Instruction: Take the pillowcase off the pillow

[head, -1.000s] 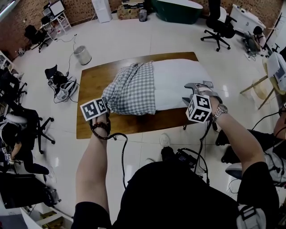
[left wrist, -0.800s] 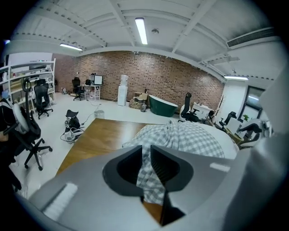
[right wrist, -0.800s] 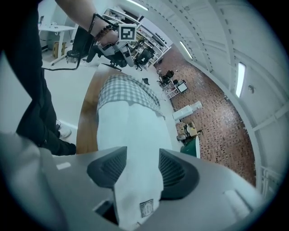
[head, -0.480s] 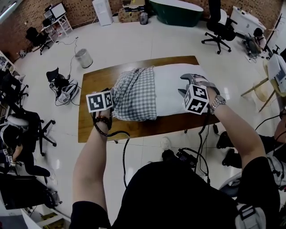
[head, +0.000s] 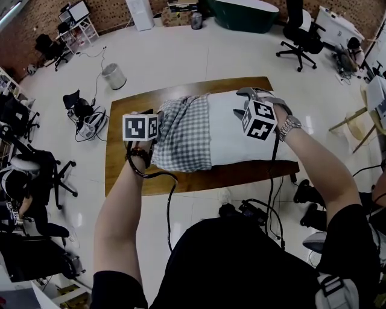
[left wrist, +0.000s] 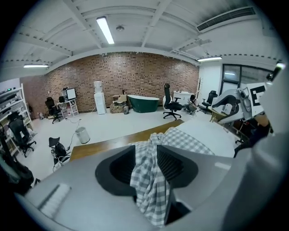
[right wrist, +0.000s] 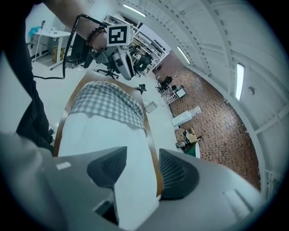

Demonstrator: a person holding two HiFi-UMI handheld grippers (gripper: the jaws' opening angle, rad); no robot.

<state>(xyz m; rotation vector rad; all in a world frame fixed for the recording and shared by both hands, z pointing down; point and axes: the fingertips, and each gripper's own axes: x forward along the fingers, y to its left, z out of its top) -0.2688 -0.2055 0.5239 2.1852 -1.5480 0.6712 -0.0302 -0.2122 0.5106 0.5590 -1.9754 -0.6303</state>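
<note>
A white pillow (head: 241, 136) lies across the wooden table (head: 129, 108). A grey checked pillowcase (head: 184, 136) still covers its left half. My left gripper (head: 158, 117) is at the pillowcase's left end. Its jaws are opening, and a bunched fold of the pillowcase (left wrist: 149, 176) hangs loosely between the pads. My right gripper (head: 241, 104) is over the pillow's bare right part. It is shut on a pinch of the white pillow (right wrist: 104, 135), which fills the gap between its pads. From the right gripper view, the pillowcase (right wrist: 108, 101) and the left gripper (right wrist: 119, 58) lie beyond.
On the floor to the left are a round bin (head: 113, 75) and a dark bag with cables (head: 84, 114). Office chairs stand at the far right (head: 301, 36) and at the left (head: 36, 175). A green tub (head: 250, 12) sits at the back. A cable hangs from my left wrist.
Both grippers have moved farther out over the table. The left one now sits at the pillowcase's far-left end and the right one over the pillow's top.
</note>
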